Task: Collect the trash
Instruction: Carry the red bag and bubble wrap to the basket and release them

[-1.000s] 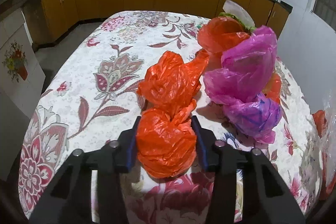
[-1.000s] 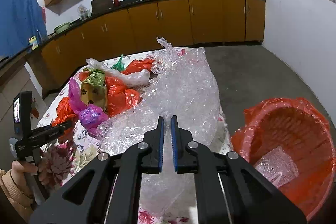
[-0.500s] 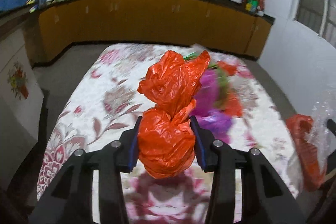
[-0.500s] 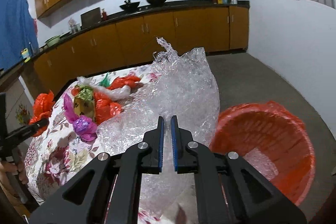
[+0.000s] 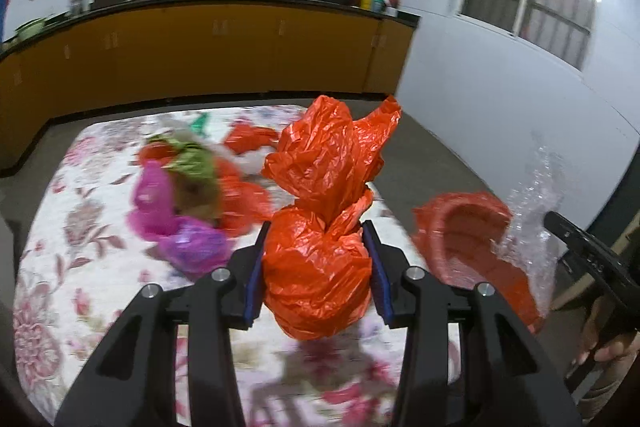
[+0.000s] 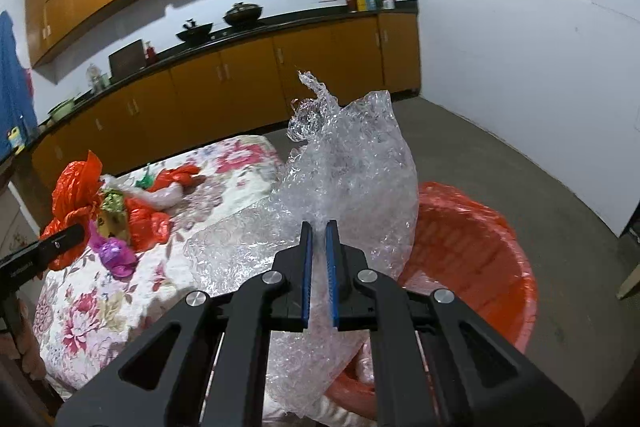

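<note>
My left gripper (image 5: 316, 239) is shut on a knotted orange plastic bag (image 5: 320, 227) and holds it up above the floral table (image 5: 80, 287). From the right wrist view the same orange bag (image 6: 76, 195) shows at far left, with the left gripper's finger across it. My right gripper (image 6: 319, 231) is shut on a sheet of clear bubble wrap (image 6: 340, 187), which hangs over the table edge and the red bin (image 6: 472, 251). In the left wrist view the red bin (image 5: 468, 239) stands beyond the table's right edge, the bubble wrap (image 5: 532, 219) beside it.
A heap of pink, orange and green bags (image 5: 192, 195) lies on the table; the right wrist view shows this heap (image 6: 128, 219) too. Orange kitchen cabinets (image 5: 200, 59) line the far wall. Grey floor (image 6: 520, 179) lies open around the bin. A hand (image 5: 612, 351) holds the right gripper.
The left gripper has lifted the orange bag off the table and swung right, bringing the red bin into view. The right gripper has carried the bubble wrap right, over the bin.
</note>
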`<state>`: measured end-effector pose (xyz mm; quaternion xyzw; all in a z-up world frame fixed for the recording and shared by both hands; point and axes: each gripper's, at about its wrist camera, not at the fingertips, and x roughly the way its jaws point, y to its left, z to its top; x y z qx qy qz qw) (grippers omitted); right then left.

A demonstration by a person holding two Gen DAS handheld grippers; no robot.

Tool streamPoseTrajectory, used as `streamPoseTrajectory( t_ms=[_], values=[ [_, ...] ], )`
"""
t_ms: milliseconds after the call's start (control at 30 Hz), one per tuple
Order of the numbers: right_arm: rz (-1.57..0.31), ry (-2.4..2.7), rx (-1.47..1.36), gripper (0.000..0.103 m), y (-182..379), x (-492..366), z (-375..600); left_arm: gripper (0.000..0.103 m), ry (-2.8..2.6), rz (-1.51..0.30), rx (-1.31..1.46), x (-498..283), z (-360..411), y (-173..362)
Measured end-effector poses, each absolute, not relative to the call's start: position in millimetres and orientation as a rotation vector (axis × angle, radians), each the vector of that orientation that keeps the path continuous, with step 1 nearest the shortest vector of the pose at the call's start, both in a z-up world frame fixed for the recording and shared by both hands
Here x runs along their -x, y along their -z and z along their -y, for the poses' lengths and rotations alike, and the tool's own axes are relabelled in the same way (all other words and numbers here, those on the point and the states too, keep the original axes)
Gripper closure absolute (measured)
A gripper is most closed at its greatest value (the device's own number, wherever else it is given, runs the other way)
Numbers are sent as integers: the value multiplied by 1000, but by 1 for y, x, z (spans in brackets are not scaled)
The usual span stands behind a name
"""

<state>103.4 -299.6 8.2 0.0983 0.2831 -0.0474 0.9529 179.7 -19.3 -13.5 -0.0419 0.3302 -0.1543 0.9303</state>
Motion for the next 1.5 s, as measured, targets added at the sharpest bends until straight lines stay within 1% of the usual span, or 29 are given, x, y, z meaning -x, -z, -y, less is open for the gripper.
streamPoseTrajectory(
  t_ms=[433,733,967,1500],
  values=[
    [-572,191,-266,95,-1,-94,354,60,521,-731,52,-190,115,26],
    [-583,239,-312,95,9,-90,386,60,620,-775,17,-195,175,46],
    [-580,250,-328,95,13,-91,397,60,656,-801,-6,-197,203,60],
    [-581,255,-351,95,18,-97,401,59,669,-830,-11,-201,221,69]
  ],
)
